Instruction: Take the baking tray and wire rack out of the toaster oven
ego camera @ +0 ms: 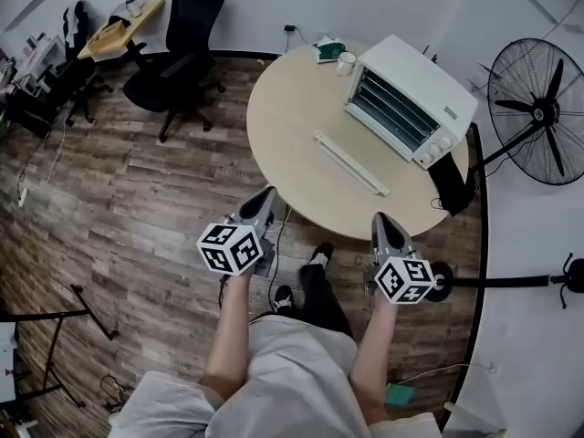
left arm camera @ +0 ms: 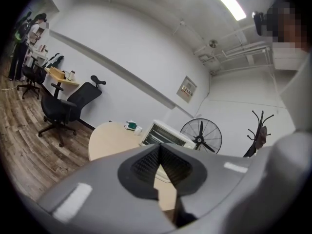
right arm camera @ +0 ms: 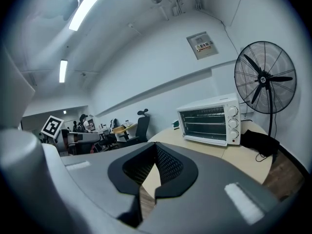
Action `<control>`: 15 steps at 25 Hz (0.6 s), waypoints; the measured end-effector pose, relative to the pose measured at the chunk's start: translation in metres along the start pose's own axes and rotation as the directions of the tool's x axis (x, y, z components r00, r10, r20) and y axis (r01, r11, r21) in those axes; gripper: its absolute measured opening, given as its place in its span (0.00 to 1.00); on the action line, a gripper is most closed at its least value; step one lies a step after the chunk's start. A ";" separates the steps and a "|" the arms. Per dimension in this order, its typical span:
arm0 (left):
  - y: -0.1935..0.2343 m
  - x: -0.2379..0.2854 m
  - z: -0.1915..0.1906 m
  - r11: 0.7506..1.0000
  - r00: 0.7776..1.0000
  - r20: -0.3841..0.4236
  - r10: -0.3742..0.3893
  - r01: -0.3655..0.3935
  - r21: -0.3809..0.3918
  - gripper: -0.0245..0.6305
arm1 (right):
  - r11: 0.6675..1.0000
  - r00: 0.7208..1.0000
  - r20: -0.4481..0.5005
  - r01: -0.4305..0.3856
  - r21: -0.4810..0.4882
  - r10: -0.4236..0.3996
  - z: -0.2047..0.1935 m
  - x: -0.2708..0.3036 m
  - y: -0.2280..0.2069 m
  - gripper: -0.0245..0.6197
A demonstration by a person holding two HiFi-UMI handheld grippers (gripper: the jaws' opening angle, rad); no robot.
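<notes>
The toaster oven [ego camera: 415, 99] stands at the far right of the round bench [ego camera: 292, 135], its front angled toward the person. The baking tray and wire rack are inside it, seen only as level shelves [right arm camera: 207, 123] behind the front; I cannot tell which is which, or whether the door is down. A white bar [ego camera: 351, 163] lies on the bench parallel to that front, a little apart from it.

The left hand-held gripper [ego camera: 265, 195] and the right hand-held gripper [ego camera: 381, 220] are both closed and empty, at the bench's near edge. The right one is the nearer to the oven. To do this step well, I would part the jaws before reaching in, come in square to the oven's front, nip a shelf's front edge and draw it straight out, kept level.

Bare benchtop left of the bar gives room to set things down. A mug [ego camera: 347, 63] stands just beside the oven's far end. A black bag [ego camera: 453, 188] hangs at the bench edge, with a fan [ego camera: 537, 121] beyond, so the right side is tight.
</notes>
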State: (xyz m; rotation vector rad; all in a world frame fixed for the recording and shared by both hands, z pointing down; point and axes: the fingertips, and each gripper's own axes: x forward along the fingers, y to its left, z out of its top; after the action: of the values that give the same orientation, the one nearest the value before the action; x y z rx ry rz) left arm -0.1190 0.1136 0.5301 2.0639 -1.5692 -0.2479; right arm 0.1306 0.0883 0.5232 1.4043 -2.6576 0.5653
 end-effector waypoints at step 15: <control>0.029 0.121 0.041 0.987 0.992 -0.123 0.008 0.012 0.161 0.12 | 0.992 0.996 0.004 -0.094 0.088 0.094 0.029 0.149 -0.019 0.04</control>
State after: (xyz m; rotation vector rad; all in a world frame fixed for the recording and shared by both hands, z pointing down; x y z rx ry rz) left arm -0.1244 -0.0170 0.5308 2.1580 -1.5570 0.0072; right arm 0.0633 -0.0482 0.5373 1.3043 -2.7422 0.7001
